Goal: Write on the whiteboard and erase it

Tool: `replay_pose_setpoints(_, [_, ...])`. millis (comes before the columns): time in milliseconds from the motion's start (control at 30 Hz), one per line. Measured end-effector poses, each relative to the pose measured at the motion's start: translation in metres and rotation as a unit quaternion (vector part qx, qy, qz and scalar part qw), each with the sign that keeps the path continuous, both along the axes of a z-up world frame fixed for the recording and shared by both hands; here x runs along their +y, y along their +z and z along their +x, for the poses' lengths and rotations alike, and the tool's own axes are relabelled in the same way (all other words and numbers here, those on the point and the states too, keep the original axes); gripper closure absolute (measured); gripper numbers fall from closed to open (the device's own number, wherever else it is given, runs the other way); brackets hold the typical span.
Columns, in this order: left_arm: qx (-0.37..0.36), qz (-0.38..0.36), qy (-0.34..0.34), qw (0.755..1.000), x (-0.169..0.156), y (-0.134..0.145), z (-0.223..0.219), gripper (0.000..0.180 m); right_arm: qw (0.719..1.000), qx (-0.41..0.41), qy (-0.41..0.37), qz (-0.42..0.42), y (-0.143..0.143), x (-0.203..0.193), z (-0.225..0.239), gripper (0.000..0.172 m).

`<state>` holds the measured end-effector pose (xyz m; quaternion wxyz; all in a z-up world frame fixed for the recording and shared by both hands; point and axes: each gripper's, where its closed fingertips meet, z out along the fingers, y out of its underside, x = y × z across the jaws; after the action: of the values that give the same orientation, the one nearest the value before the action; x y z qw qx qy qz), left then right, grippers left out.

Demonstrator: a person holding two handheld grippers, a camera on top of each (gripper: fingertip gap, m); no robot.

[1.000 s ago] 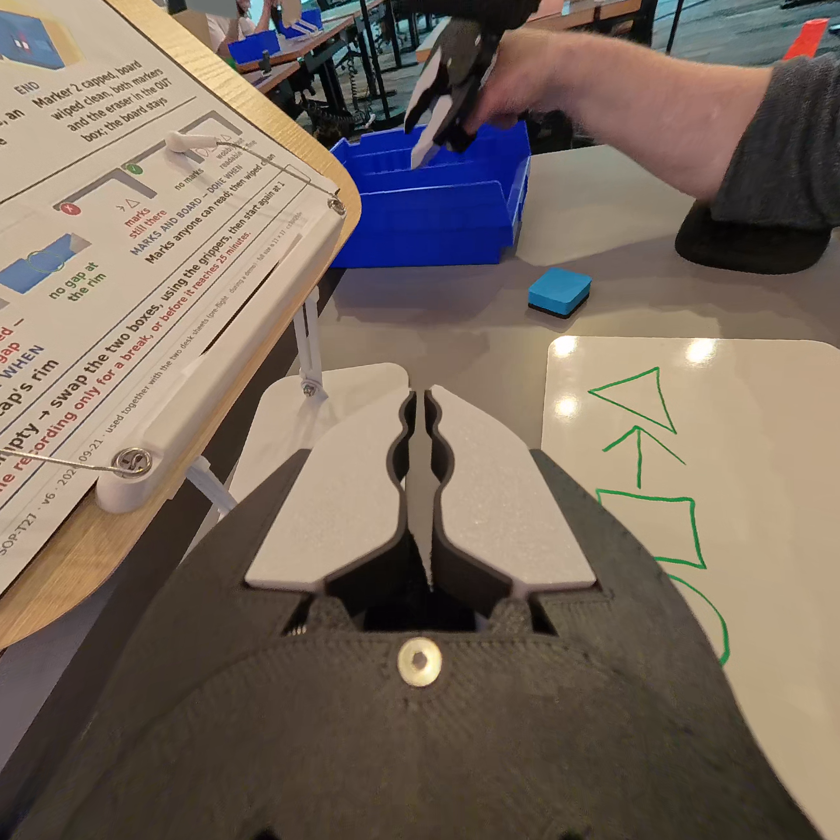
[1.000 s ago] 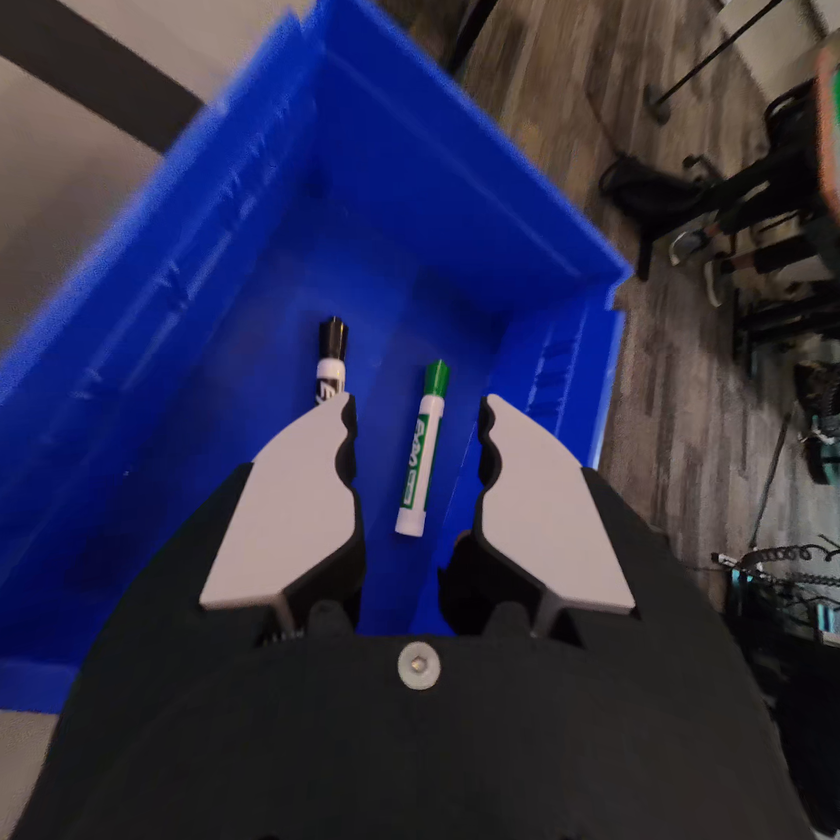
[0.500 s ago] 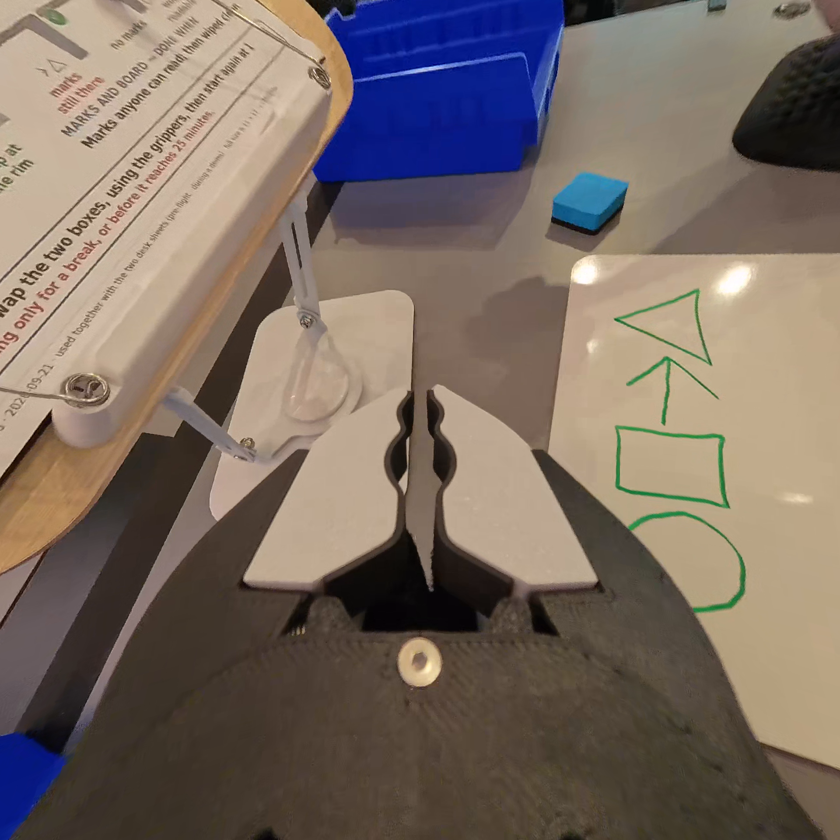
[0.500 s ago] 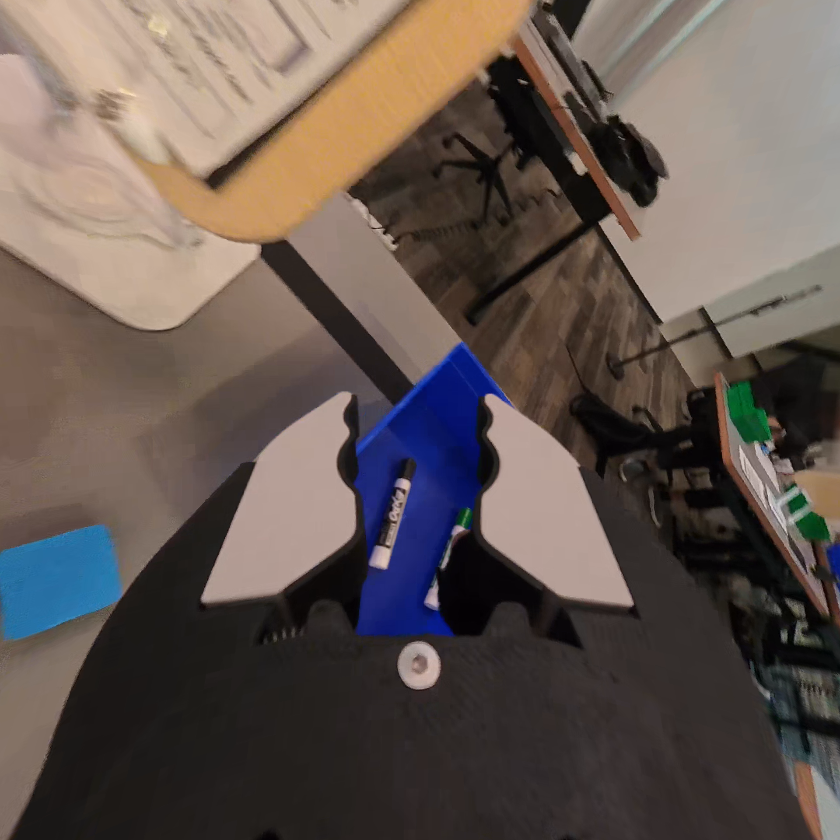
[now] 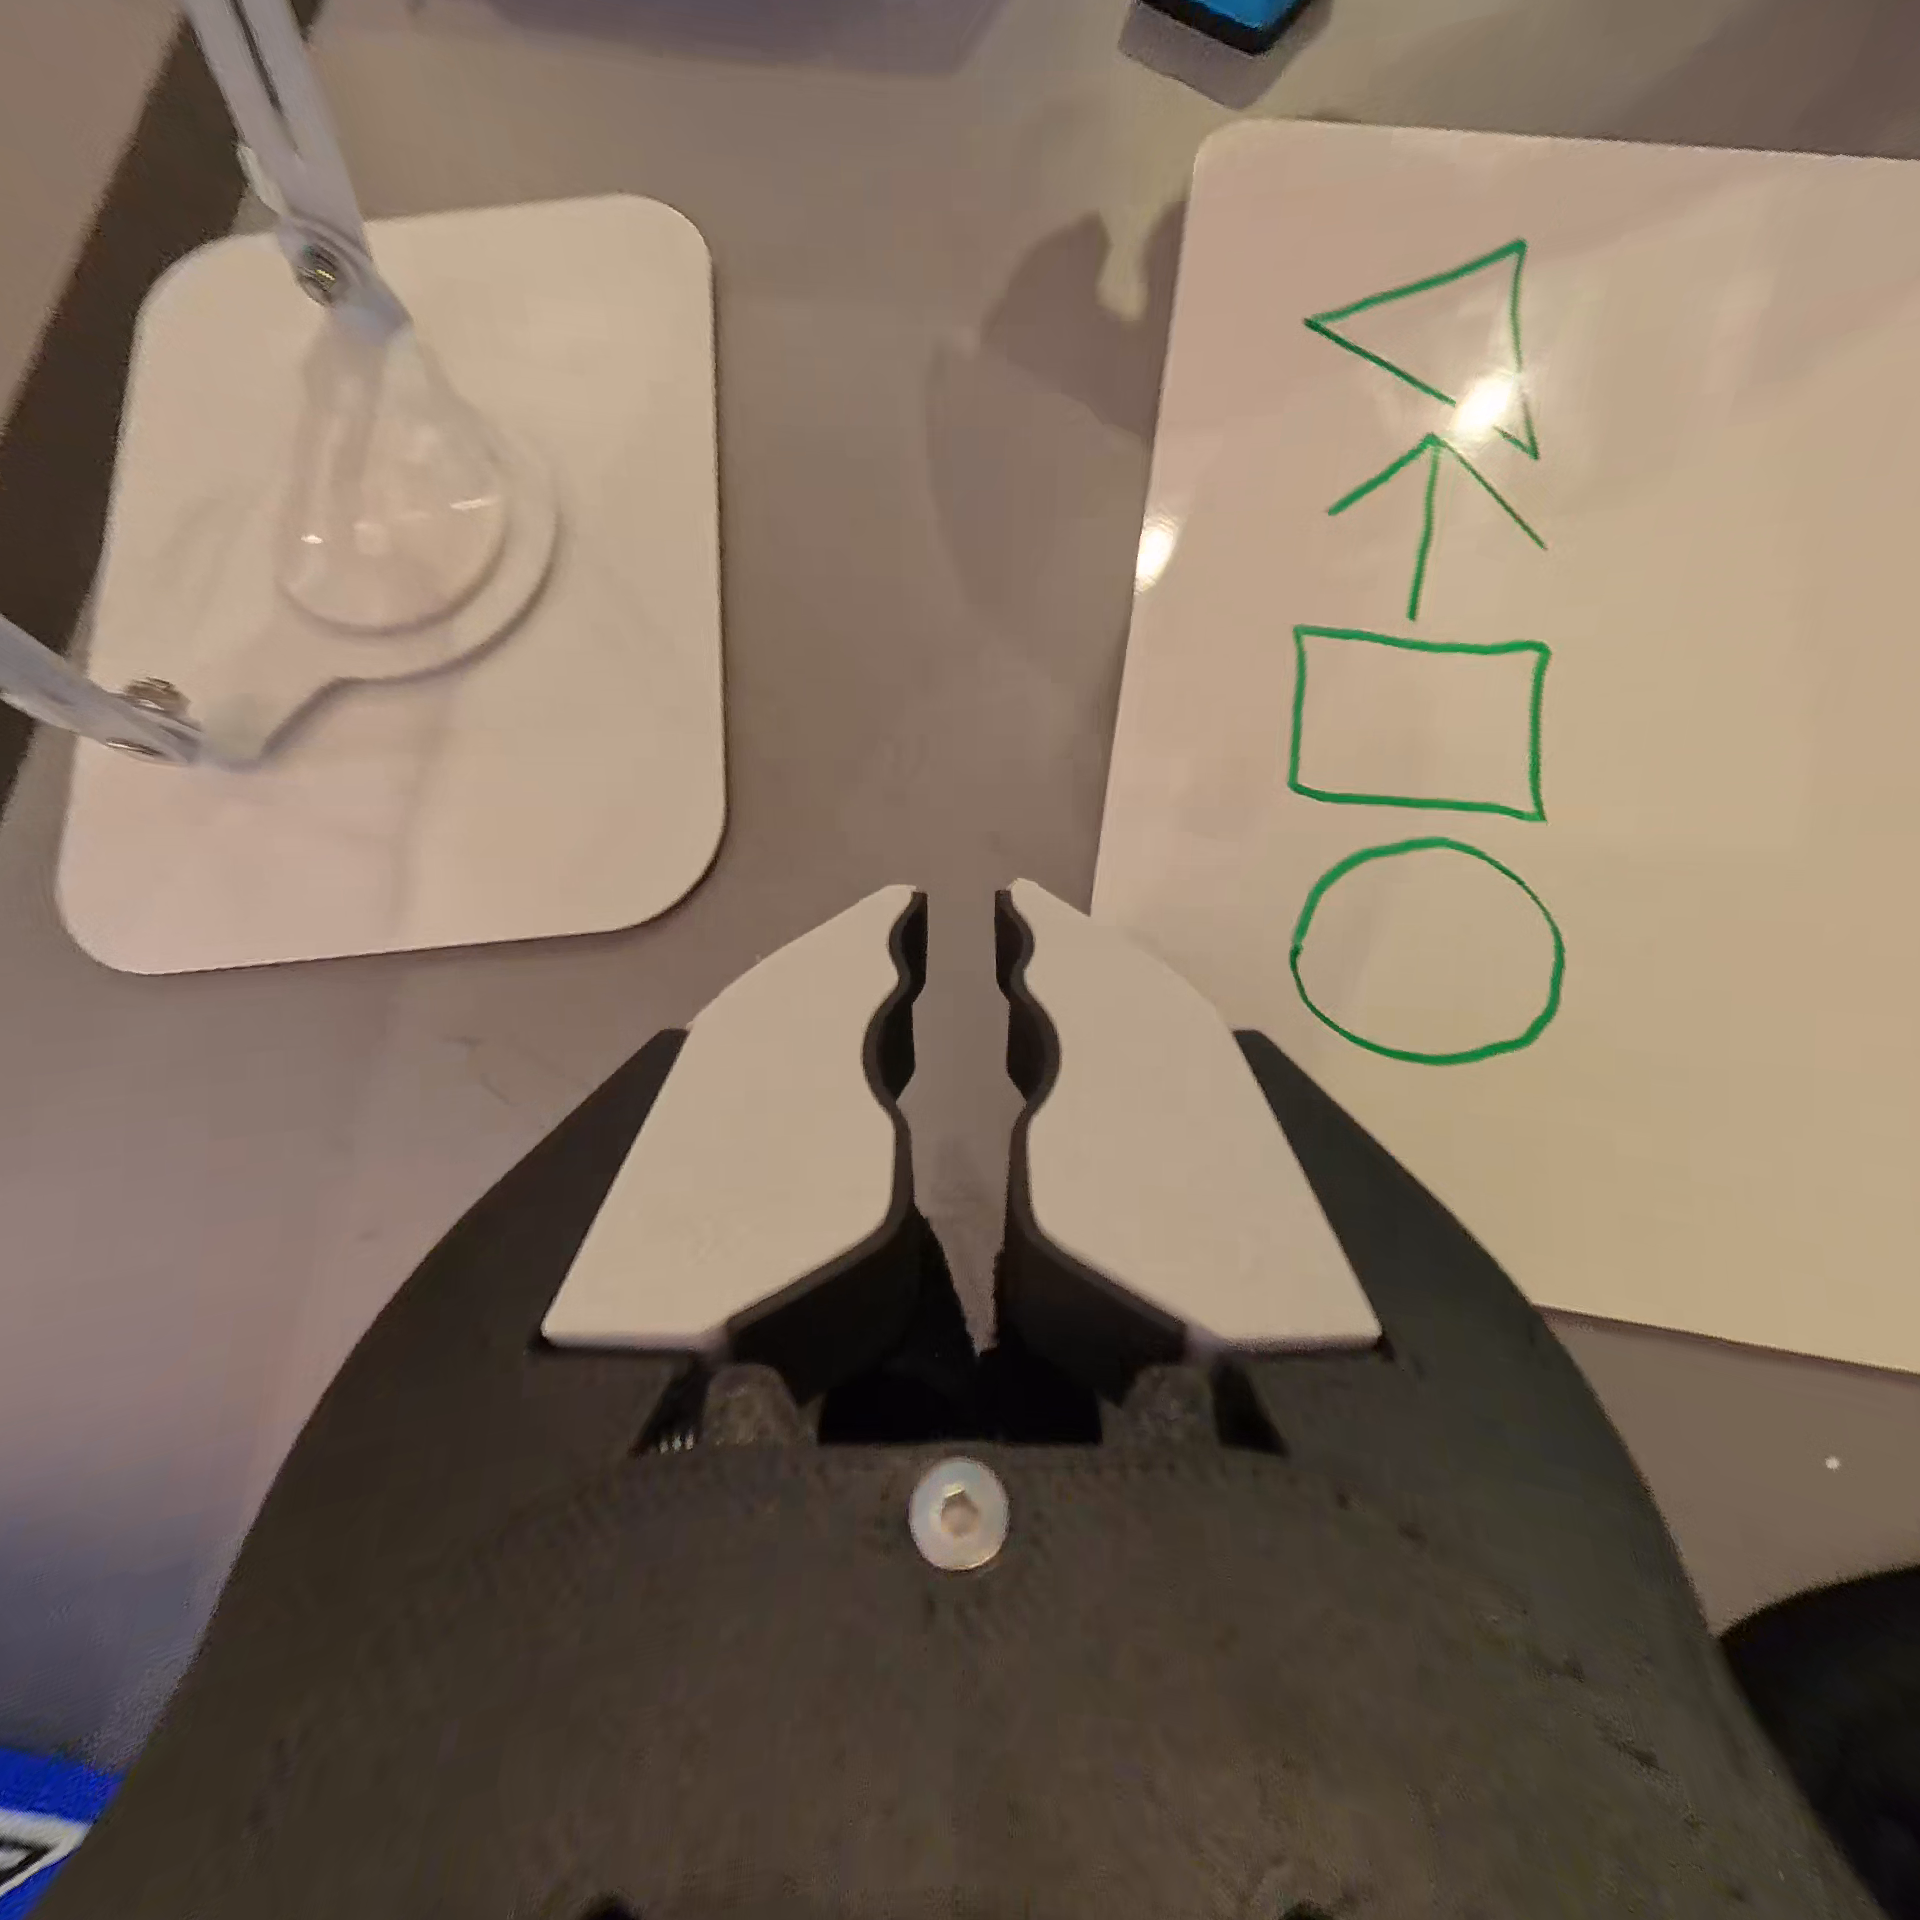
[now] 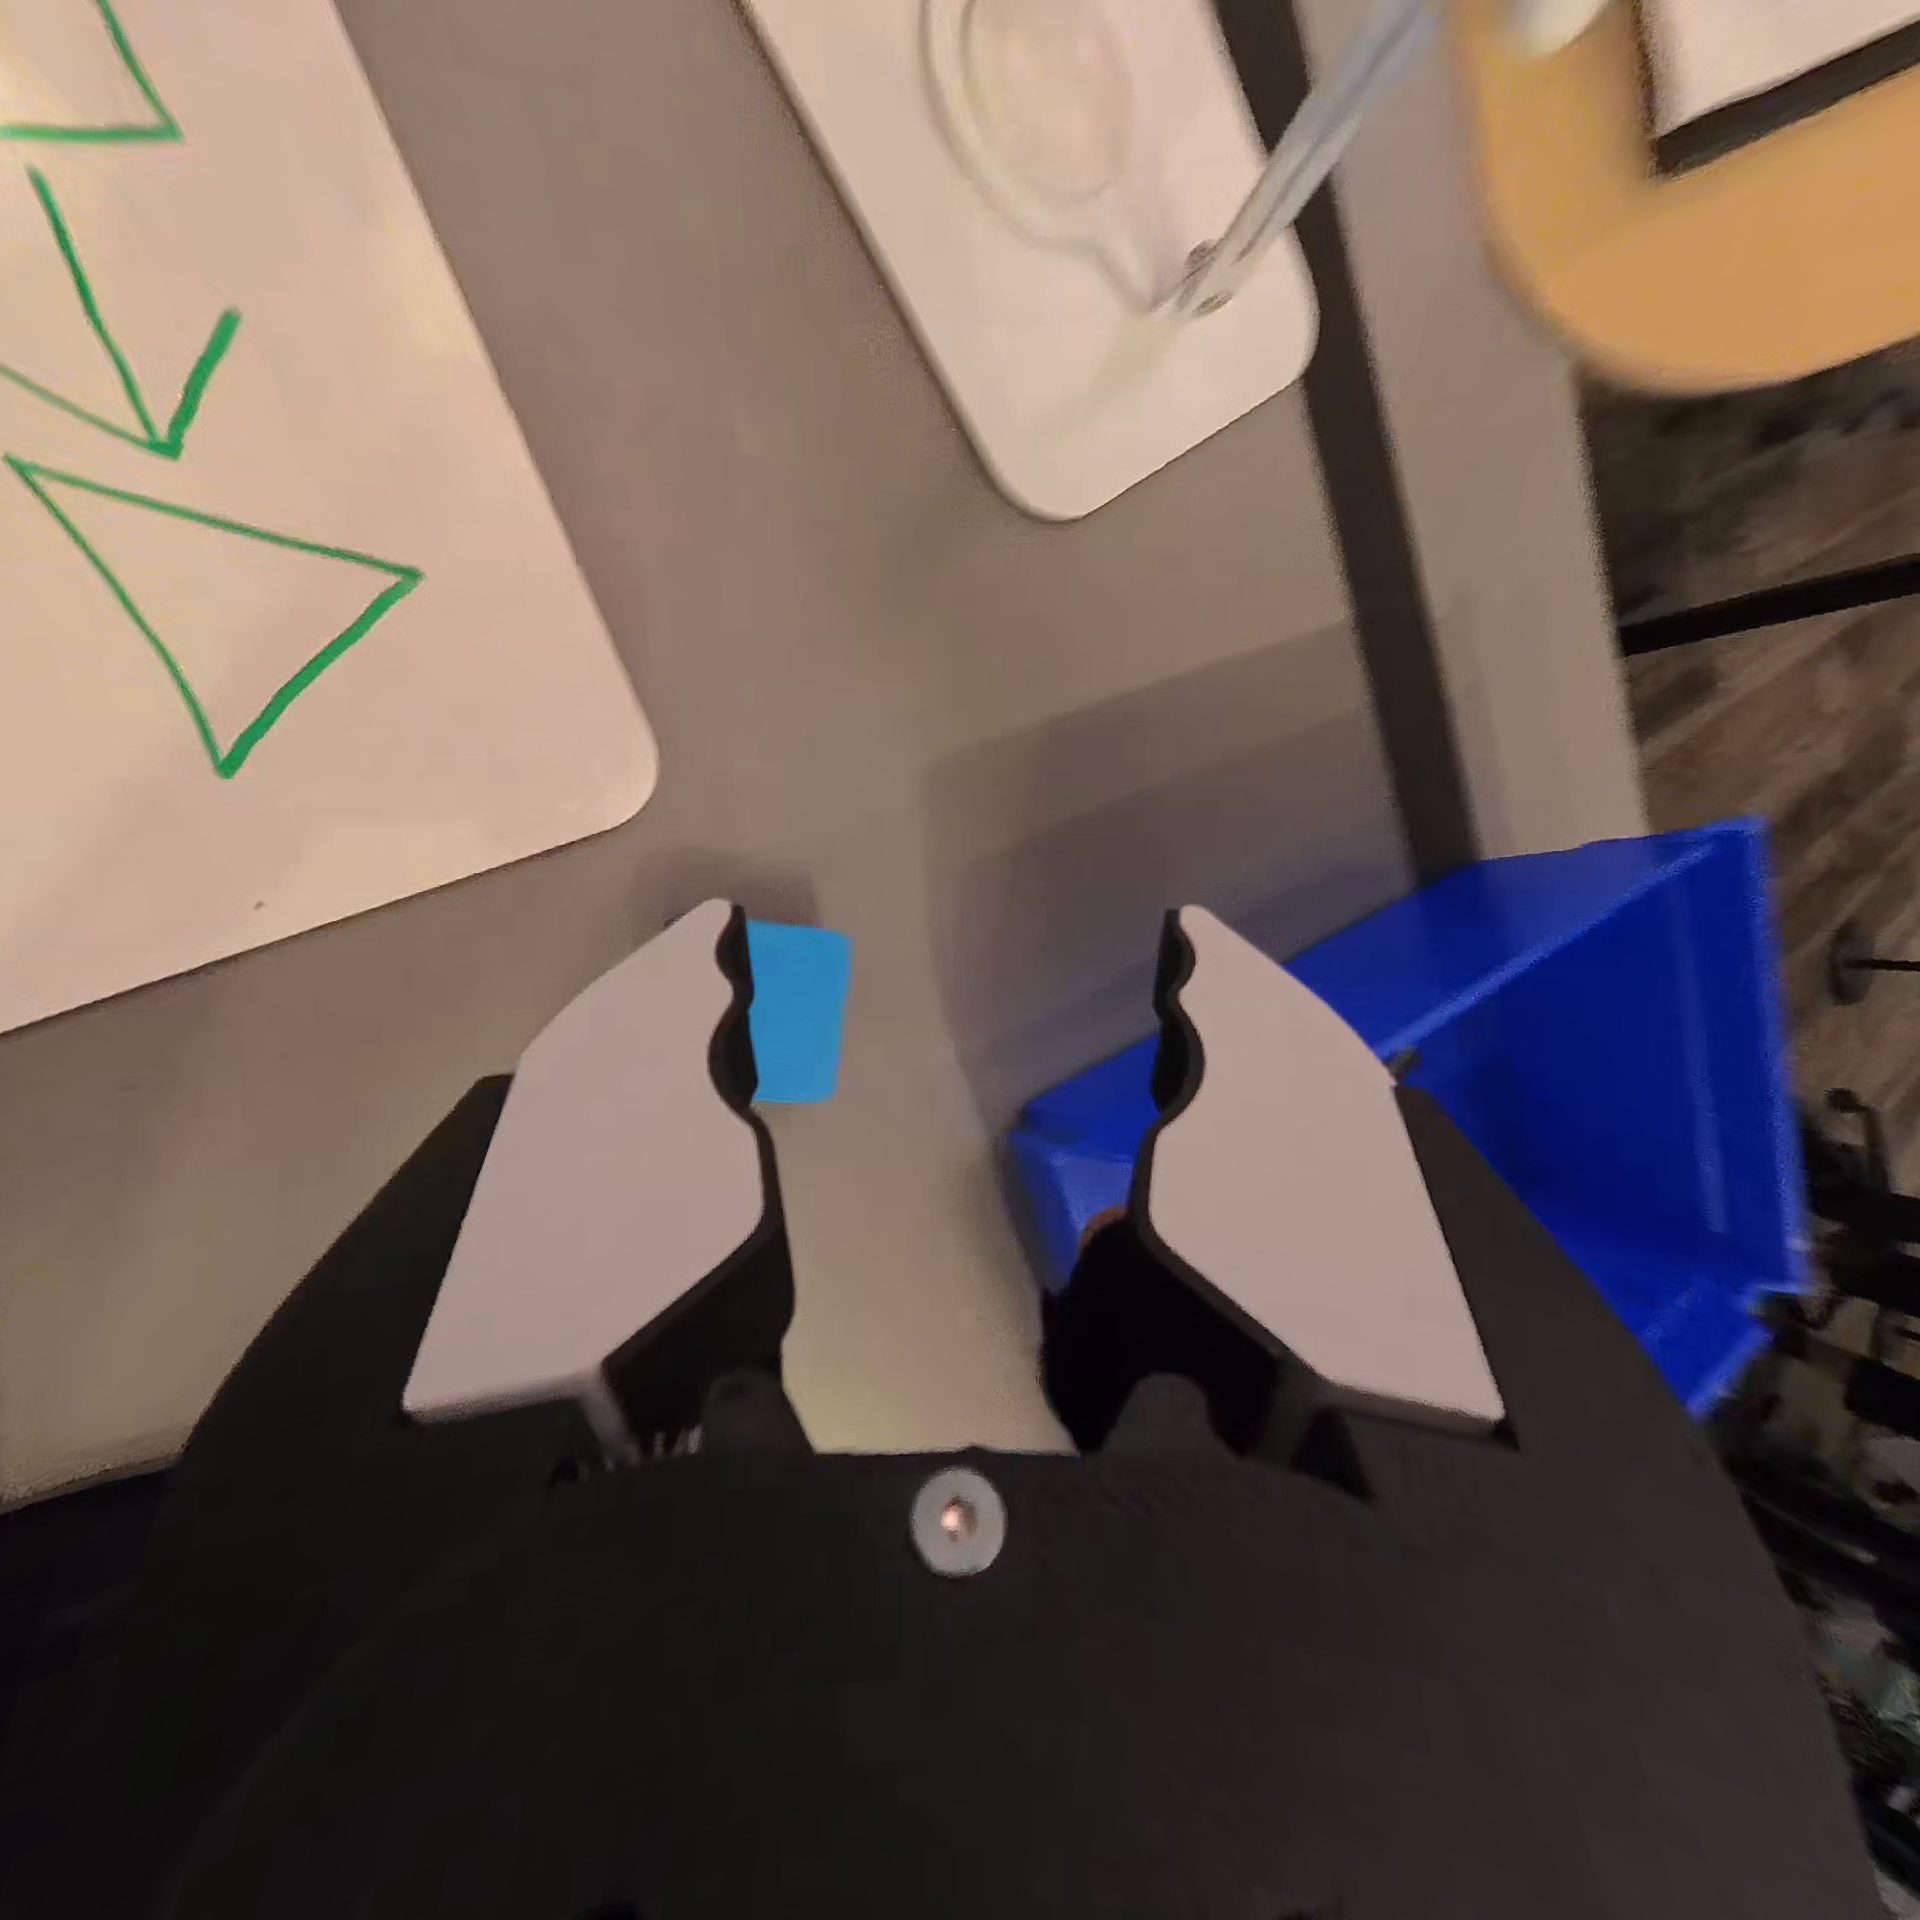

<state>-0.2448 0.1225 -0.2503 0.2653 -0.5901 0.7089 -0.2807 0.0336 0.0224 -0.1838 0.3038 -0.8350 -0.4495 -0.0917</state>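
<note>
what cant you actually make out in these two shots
- Eraser: right wrist view, its left part hidden behind the right gripper finger; left wrist view, cut off by the top edge.
- Blue bin: contents hidden by its wall.
- Whiteboard: cut off at the right edge.

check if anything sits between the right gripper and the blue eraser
Nothing visible does. The right gripper is open above the bare table, and the eraser lies beside its left finger, untouched.

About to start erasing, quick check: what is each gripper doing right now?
Left gripper: slightly open, nothing between the fingers.
Right gripper: wide open, holding nothing; blue eraser lies on the table beside its left finger.
</note>
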Motion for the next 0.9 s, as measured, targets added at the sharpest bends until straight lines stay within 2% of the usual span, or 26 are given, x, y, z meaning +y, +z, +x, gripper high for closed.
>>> replay_pose_setpoints(167, [0.027,-0.019,-0.016,0.999,-0.005,-0.012,-0.006,0.168,0.997,0.0,-0.022,-0.071,-0.053,-0.015,0.005,0.092])
replay_pose_setpoints(333, [0.038,-0.029,-0.021,0.999,-0.007,-0.019,-0.009,0.168,0.993,-0.001,-0.036,-0.109,-0.083,-0.019,0.011,0.093])
replay_pose_setpoints(633, [0.042,-0.042,-0.027,0.998,-0.01,-0.024,-0.007,0.168,0.99,-0.006,-0.038,-0.132,-0.104,-0.018,0.014,0.109])
replay_pose_setpoints(767, [0.044,-0.047,-0.031,0.997,-0.012,-0.024,-0.007,0.168,0.99,0.0,-0.041,-0.136,-0.106,-0.019,0.015,0.094])
replay_pose_setpoints(900, [0.054,-0.047,-0.036,0.997,-0.014,-0.025,-0.011,0.168,0.989,0.011,-0.059,-0.138,-0.106,-0.019,0.015,0.093])
